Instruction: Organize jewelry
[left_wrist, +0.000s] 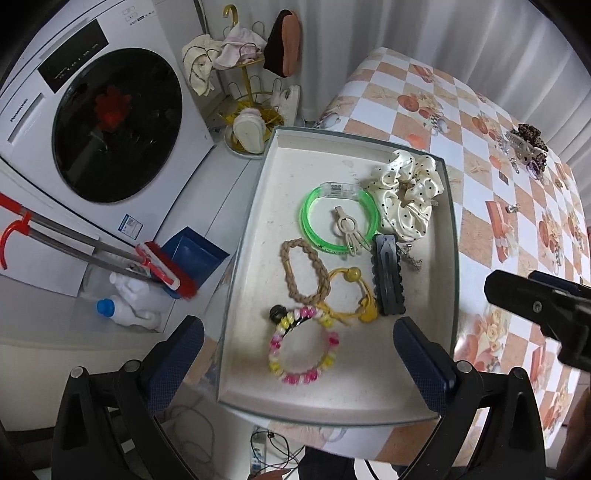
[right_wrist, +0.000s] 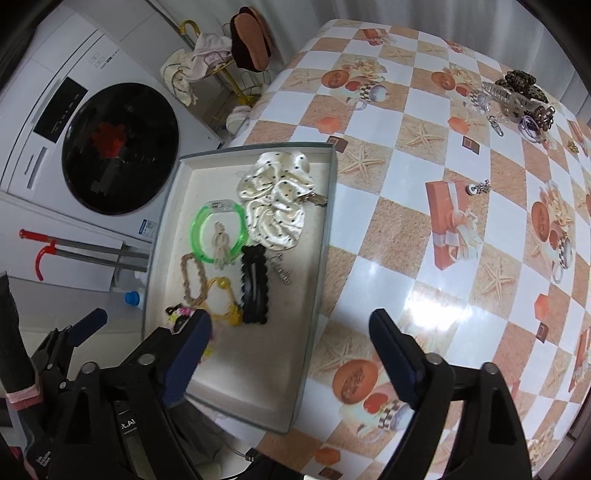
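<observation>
The jewelry tray (left_wrist: 255, 206) sits at the counter's (right_wrist: 388, 236) left corner, its near edge overhanging. In the right wrist view, the right claw's left finger hides most of the pink-and-yellow bead bracelet (left_wrist: 303, 343). The pile of clips (right_wrist: 517, 99) at the far edge is too tangled to sort out. Left claw (left_wrist: 299, 354) hovers spread wide over the tray's near end, empty; right claw (right_wrist: 291, 350) hangs spread over the tray's right wall, also empty.

The right claw's (right_wrist: 290, 354) left finger hides most of the beaded bracelet (right_wrist: 177, 314).
</observation>
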